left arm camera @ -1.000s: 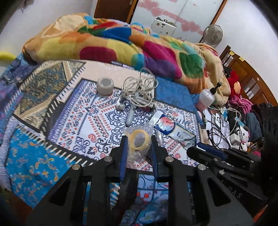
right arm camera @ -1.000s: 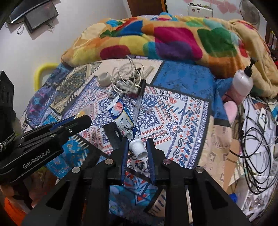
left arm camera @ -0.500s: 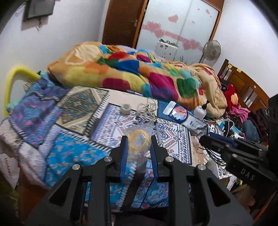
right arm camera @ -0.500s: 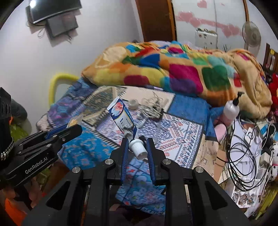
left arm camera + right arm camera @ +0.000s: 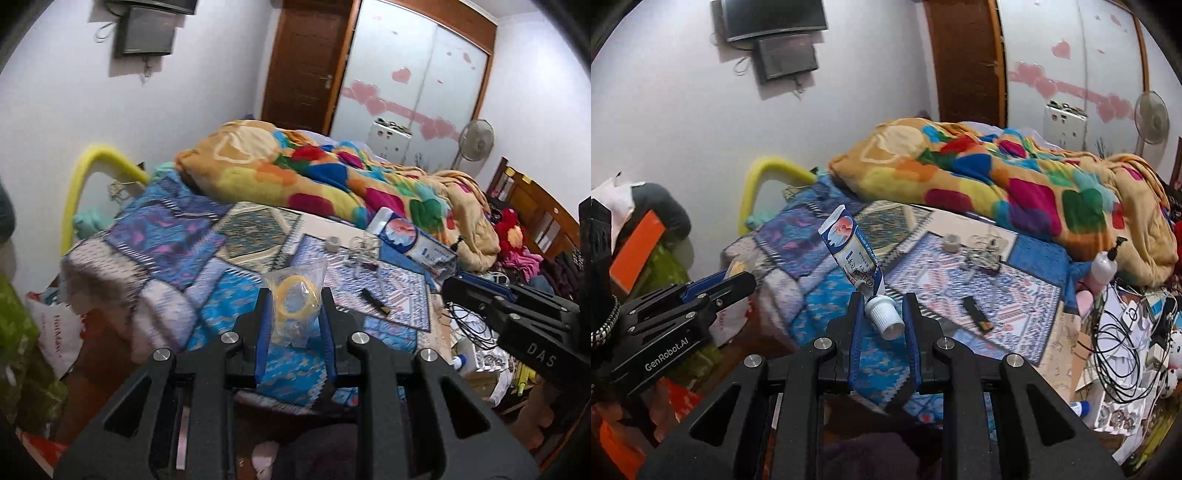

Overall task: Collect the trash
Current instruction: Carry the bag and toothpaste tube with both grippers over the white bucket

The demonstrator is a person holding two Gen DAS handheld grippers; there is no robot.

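My left gripper (image 5: pixel 293 314) is pinched on a crinkled clear plastic bag with a yellow ring inside (image 5: pixel 295 295), and my right gripper (image 5: pixel 881 314) is clamped narrowly on the white cap of a blue-and-white squeezed tube (image 5: pixel 851 254), both held in the air above the patterned blue bedspread (image 5: pixel 979 291). The bag is slippery and held only by its lower part, so it could slide out. The tube stands tall from its round cap, so it may pivot or twist free if I swing.

I read "GenRobot.AI" on the left gripper (image 5: pixel 735 286) body in my right view, "DAS" on the right gripper (image 5: pixel 452 286) body in my left view, and partial red "HotMax" lettering on a white bag (image 5: pixel 55 338).
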